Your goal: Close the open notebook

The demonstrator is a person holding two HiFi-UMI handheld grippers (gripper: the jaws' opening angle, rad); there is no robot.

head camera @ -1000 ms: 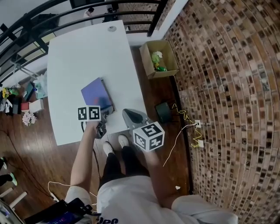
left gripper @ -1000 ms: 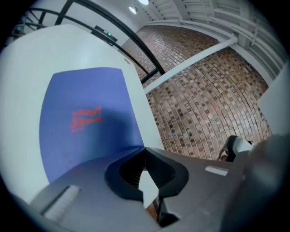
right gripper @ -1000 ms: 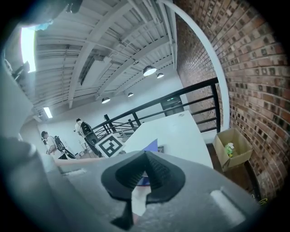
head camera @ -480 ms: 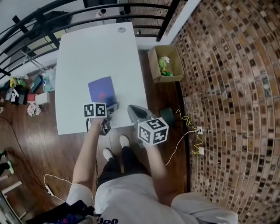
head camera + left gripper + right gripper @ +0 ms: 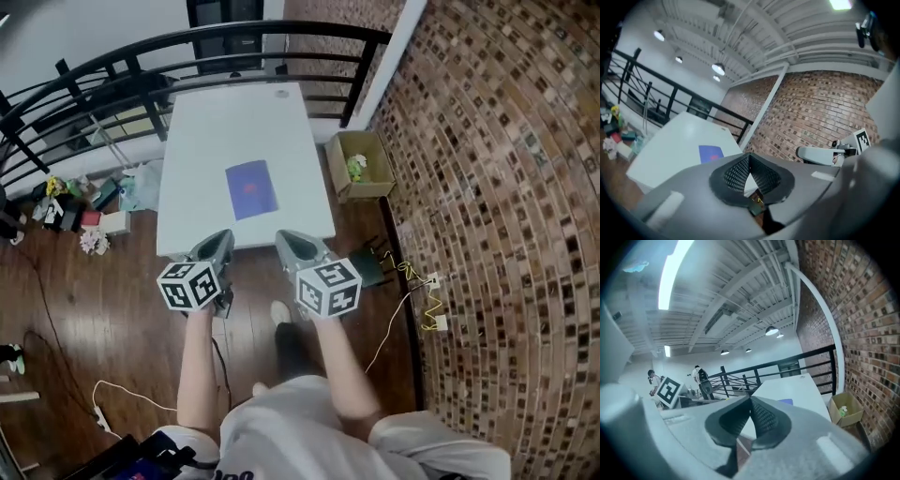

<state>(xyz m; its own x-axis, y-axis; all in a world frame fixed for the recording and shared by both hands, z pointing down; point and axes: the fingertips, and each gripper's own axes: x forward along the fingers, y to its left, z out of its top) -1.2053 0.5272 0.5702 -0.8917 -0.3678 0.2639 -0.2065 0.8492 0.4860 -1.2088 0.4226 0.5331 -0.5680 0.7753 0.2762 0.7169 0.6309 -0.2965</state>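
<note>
Head view: notebook [image 5: 251,188] lies shut on table [image 5: 192,141]; left gripper [image 5: 223,238] and right gripper [image 5: 284,238], jaws pressed together, empty, best held clear of it.

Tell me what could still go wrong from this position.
1. The loose cable on the floor lies close to the person's feet; a step sideways or back might snag it.
2. The notebook looks closed on the table, but the left gripper and right gripper are both shut, empty and off the table, so nothing would stop the cover if it sprang open.
</note>
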